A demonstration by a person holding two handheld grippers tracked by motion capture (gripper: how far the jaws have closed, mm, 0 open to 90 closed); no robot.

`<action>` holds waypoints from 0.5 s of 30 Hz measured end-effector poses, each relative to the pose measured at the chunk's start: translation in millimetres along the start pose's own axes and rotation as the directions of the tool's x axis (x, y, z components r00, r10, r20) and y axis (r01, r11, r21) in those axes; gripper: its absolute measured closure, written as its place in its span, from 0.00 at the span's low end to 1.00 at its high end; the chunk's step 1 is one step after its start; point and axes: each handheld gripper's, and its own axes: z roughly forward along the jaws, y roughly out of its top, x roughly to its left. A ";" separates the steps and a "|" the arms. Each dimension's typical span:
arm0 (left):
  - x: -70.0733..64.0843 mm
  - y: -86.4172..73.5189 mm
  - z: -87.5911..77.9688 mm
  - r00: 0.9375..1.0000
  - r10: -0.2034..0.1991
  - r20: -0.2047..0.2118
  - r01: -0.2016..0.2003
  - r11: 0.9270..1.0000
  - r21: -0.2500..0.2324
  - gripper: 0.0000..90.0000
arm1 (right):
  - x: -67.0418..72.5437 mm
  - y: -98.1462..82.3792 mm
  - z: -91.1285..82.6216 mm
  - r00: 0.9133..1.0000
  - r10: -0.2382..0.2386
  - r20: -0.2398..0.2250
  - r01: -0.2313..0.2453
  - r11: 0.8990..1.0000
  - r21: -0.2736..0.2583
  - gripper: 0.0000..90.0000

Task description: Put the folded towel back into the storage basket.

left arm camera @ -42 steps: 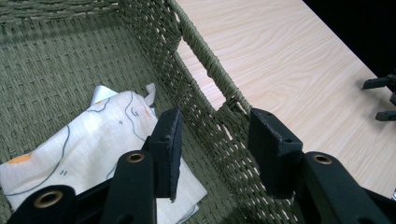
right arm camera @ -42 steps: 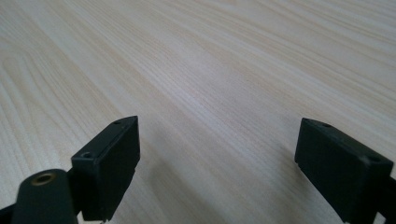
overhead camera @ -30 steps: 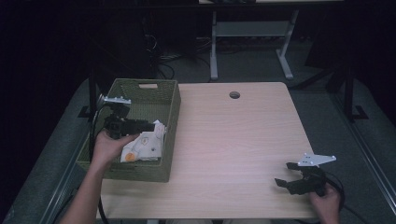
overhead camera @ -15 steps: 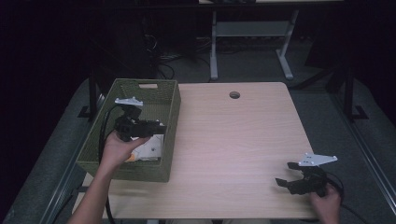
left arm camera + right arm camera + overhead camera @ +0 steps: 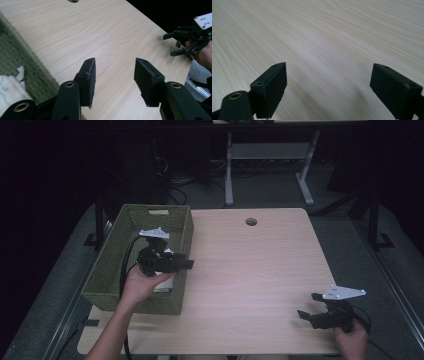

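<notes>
My left gripper hovers over the right wall of a green woven basket and points out across the wooden table. Its jaws stand apart with nothing between them. A white packet lies in the basket under the left hand, and its crumpled edge shows beside the basket wall. My right gripper rests low near the table's front right corner, open, with bare wood between its fingers. It is also seen far off in the left gripper view.
The basket takes up the table's left side. A round cable hole sits near the far edge. Beyond the table, a white desk frame stands in a dark room. Grey floor flanks both sides.
The left gripper has travelled to the right, from over the packet inside the basket to above the basket's right wall. The right gripper has stayed where it was.
</notes>
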 end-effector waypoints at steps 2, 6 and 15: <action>-1.6 0.4 1.3 1.000 0.003 0.004 -0.003 1.000 0.000 0.58 | 1.0 0.1 -1.2 1.000 -0.005 0.007 0.005 1.000 -0.002 0.15; -6.1 0.9 6.8 1.000 0.008 0.015 -0.008 1.000 0.003 0.58 | 2.9 0.0 -2.8 1.000 -0.007 0.015 0.007 1.000 -0.005 0.15; -20.3 0.3 20.5 0.999 0.021 0.044 -0.021 1.000 -0.003 0.56 | 4.7 0.1 -5.8 1.000 -0.006 0.022 0.006 1.000 -0.010 0.15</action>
